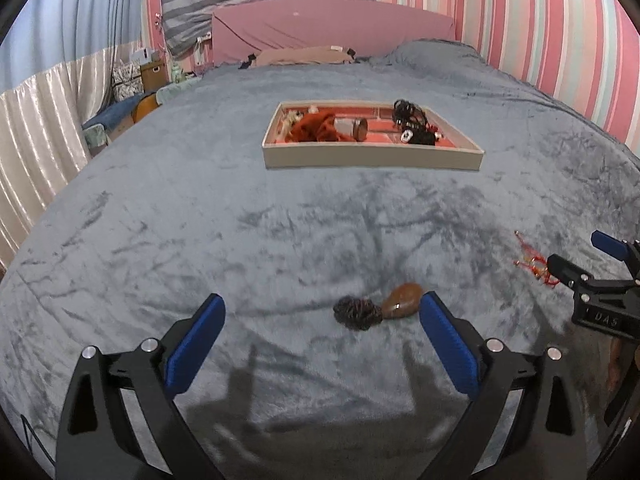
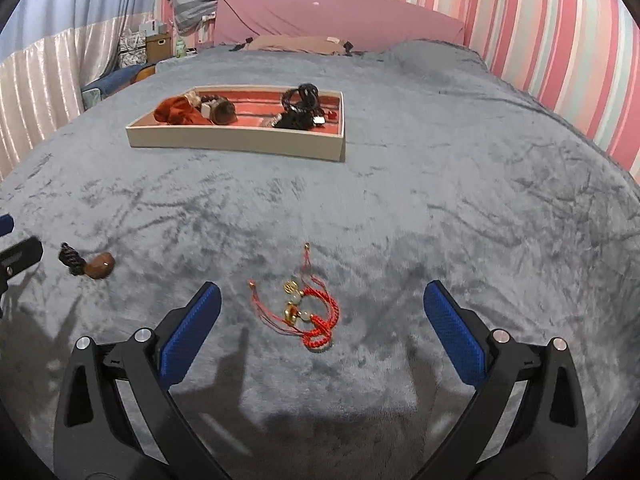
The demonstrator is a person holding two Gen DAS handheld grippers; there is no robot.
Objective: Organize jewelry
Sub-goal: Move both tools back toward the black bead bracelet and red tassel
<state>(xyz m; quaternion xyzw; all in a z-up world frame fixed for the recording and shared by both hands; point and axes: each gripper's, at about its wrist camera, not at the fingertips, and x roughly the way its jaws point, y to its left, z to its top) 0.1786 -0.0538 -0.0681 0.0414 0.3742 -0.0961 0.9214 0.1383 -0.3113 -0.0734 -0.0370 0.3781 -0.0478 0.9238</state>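
Observation:
A brown gourd-shaped pendant [image 1: 402, 301] with a dark braided cord [image 1: 357, 312] lies on the grey blanket, just ahead of my left gripper [image 1: 322, 308], close to its right finger. That gripper is open and holds nothing. A red cord bracelet [image 2: 310, 312] with gold and pale beads lies between the fingertips of my right gripper [image 2: 322, 298], which is also open. The cream jewelry tray [image 1: 372, 158] with a red lining sits farther back and holds a red cloth pouch [image 1: 318, 128], black beads [image 1: 412, 120] and a small jar. The pendant [image 2: 100, 266] also shows at the left of the right wrist view.
The grey velvet blanket [image 1: 200, 220] covers the whole bed. A pink headboard [image 1: 332, 28] and a pillow are at the far end. Pink striped wallpaper runs along the right, pale curtains [image 1: 36, 120] and boxes stand at the left. The right gripper's body [image 1: 600, 300] shows at the left wrist view's right edge.

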